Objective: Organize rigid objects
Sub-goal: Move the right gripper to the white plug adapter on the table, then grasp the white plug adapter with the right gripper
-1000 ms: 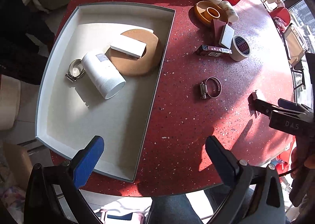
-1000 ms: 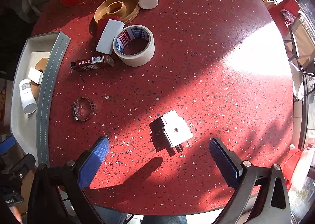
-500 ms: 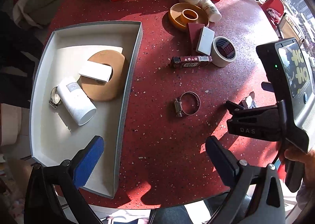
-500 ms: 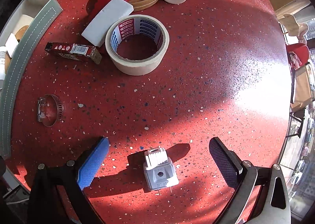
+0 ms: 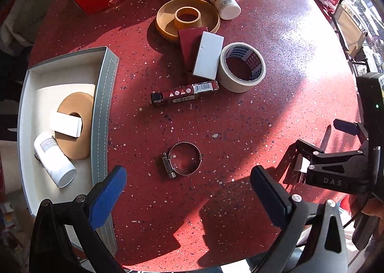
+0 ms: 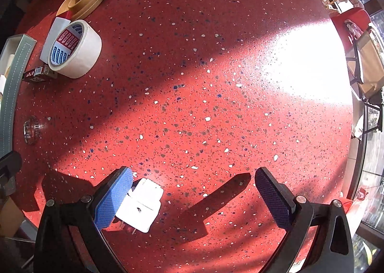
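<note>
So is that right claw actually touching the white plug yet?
Cannot tell. In the right wrist view the right gripper is wide open; its blue left pad overlaps the plug's edge, hiding any contact or gap. The other pad is clearly apart.

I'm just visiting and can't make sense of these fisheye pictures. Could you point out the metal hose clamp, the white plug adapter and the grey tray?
Hose clamp point(image 5: 183, 161): left wrist view, on its metal band.
White plug adapter point(image 6: 141, 204): right wrist view, on its top face.
Grey tray point(image 5: 103, 114): left wrist view, on its stitched side wall.
</note>
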A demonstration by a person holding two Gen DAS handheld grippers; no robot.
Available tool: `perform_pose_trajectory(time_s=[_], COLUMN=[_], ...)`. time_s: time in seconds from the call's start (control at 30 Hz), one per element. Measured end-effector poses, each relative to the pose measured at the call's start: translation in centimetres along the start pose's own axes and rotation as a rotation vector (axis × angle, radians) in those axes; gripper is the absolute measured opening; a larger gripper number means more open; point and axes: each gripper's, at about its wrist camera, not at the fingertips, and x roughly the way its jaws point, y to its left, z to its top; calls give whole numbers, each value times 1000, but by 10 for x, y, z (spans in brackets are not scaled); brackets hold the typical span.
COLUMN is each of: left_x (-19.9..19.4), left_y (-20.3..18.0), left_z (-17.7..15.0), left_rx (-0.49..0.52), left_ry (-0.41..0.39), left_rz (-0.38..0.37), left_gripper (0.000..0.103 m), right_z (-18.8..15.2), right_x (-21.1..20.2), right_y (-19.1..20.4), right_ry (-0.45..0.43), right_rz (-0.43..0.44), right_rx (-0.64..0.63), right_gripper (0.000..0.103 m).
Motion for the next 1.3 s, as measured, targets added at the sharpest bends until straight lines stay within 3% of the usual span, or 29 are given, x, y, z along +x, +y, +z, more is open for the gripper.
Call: perform_pose_trajectory(time_s=[0.23,0.47,0.57,0.7,0.8,0.9,1.1,1.3], left_x=[31,58,60,60,60,51,25,31], left_y=[-9,-19,-26,-43,-58,-62,-29,-3], left_z=[35,54,53,46,37,20,-5,16], left_rx=[-59,-91,-68,-43,-6,-54,-221,-279], left_ry=[27,41,22,14,37,54,13,15], left_rz=[1,-19,15,-6,-37,-69,-44,28], left_gripper=[103,103,103,103,103,103,103,103], right_z=[-16,0,4,16,18,6,-6,-6], right_x=[5,9,14,15,19,18,2,-5], right_y=[-21,6,3,4,6,3,-31,-51], right_ry=[6,40,55,93,132,144,54,42], right_rz=[32,32,34,34,28,49,124,123], right_rx=[-7,-32,-33,-49,-149,-201,-106,-100], right_gripper=[102,103,103,103,103,103,103,103])
